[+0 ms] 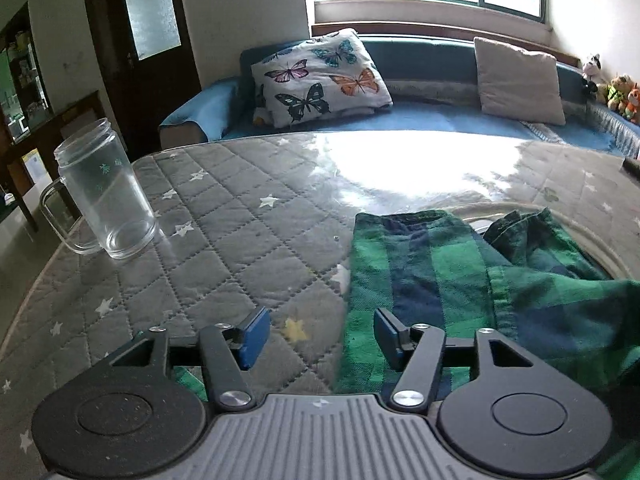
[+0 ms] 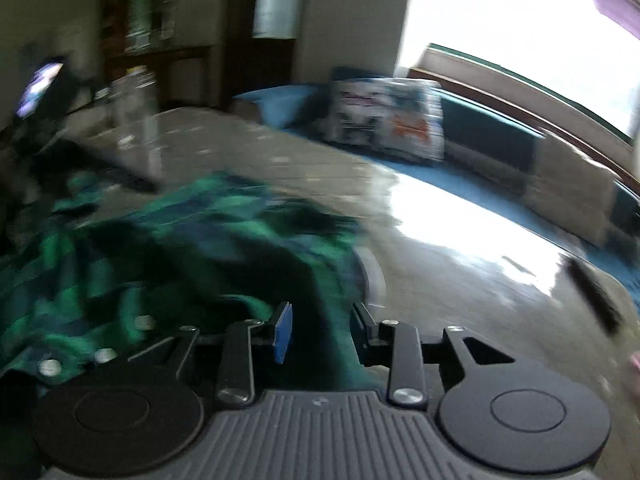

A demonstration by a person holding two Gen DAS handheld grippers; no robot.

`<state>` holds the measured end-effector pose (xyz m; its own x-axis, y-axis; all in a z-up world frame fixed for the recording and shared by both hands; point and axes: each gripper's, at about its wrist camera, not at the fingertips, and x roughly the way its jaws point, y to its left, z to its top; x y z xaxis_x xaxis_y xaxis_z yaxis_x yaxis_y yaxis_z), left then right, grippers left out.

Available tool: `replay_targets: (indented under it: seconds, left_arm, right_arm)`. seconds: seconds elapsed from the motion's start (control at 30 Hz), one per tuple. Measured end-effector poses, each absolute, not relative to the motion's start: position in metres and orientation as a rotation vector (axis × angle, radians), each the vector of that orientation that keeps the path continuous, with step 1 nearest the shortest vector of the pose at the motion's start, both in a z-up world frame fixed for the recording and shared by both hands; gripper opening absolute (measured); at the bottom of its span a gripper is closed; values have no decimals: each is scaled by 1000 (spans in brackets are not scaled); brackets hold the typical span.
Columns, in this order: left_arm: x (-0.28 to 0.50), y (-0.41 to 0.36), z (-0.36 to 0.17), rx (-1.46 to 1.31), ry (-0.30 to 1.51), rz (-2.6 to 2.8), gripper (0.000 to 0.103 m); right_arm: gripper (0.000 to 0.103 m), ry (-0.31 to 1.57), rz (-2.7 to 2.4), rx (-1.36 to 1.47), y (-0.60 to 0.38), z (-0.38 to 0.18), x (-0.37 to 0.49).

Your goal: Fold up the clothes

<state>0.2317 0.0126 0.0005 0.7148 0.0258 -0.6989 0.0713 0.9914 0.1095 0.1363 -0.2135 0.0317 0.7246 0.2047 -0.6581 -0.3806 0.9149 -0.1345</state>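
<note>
Green-and-navy checked cloth garment (image 1: 460,280) lies crumpled on the grey quilted star-print table (image 1: 224,240), spreading ahead and to the right of the left gripper (image 1: 322,334). Its left edge runs between the jaws. The left jaws stand apart; no fabric is pinched between the blue pads, and one pad sits over bare quilting while the other sits over the cloth.

In the right wrist view, the same garment (image 2: 120,264) lies ahead and to the left of the right gripper (image 2: 320,334). These jaws are also apart, with dark fabric visible beneath the gap but not clamped.

Step in hand, as judged: positioning for a grasp, with no fold yet formed. The next move calls for lowering each pair of jaws onto a garment edge or corner, closing on a single layer, then lifting clear of the clear glass mug (image 1: 102,192), which stands well ahead and to the left of the left jaws.

Limits of view: the right wrist picture is heavily blurred, so folds and seams cannot be read. The garment's near edge is hidden under both gripper bodies. Garment type cannot be determined.
</note>
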Motion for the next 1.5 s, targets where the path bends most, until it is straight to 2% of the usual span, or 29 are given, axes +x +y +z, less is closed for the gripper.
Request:
replay_targets:
  seconds: [0.1,0.27,0.33,0.37,0.43,0.63,0.8,0.93,1.0,1.03,1.07,1.33,1.47,1.5]
  left_arm:
    - [233,12,-1,137,774,-28,68]
    - [236,13,-2,143,771,-32,72]
    - [238,13,-3,143,773,-38,74]
    - [239,13,-4,144,773,-39,74]
    - [241,12,-5,146,770,-43,74]
    - [248,7,-13,151,780,-56,74]
    - [250,3,-18,155,783,-62,73]
    - [254,3,-20,159,785,-59,73]
    - [257,3,-20,157,783,-58,72]
    - [258,3,-20,154,782,-57,72]
    - [259,3,-19,152,781,-58,72]
    - [279,-1,-22,133,789,-86,71]
    - [290,1,-27,106,808,-106,59]
    - [293,2,-29,98,813,-111,59]
  right_arm:
    - [40,699,426,-352,-181,23,142]
    - [41,706,457,-524,-148,4,152]
    - [35,724,446,-580,-141,-7,157]
    - [22,724,439,-581,-141,-9,159]
    - [5,727,415,-546,-146,-8,163]
    - [2,661,236,-386,-197,19,165]
    - [2,645,14,-245,-264,36,159]
    - [3,700,-154,-146,-319,27,144]
    - [10,753,-206,-110,-338,18,137]
    - [20,774,-226,-101,-345,15,133]
    - [24,795,-246,-92,-352,12,130]
    - [25,728,-39,-81,-321,37,149]
    - [29,771,152,-39,-288,34,193]
    - [29,782,178,-37,-281,31,205]
